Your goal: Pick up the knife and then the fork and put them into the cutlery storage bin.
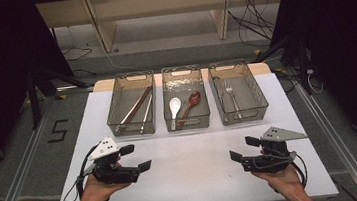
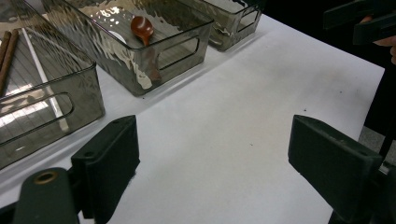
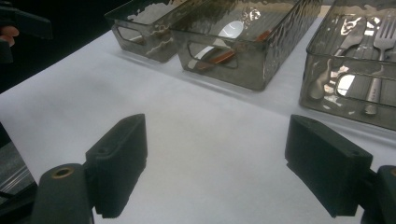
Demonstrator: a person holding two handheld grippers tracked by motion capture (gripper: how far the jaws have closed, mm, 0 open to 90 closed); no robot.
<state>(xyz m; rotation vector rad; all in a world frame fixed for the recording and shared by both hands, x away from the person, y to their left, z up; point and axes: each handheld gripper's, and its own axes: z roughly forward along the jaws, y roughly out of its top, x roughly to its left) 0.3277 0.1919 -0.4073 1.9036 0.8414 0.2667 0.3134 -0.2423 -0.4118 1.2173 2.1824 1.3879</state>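
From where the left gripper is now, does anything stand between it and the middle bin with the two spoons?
Nothing visible lies on the white table between the left gripper and the middle bin. Its jaws are open and empty. Only the bin's own near wall stands before the brown spoon and white spoon, so entry would likely be from above.

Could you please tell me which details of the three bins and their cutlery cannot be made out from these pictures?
- Right bin, high view: beside the fork, any further cutlery is too small and glare-washed to count.
- Middle bin, left gripper view: the brown spoon shows its bowl; the rippled wall blurs its handle.
- Left bin, right gripper view: the frame's top edge cuts it off, hiding its contents.
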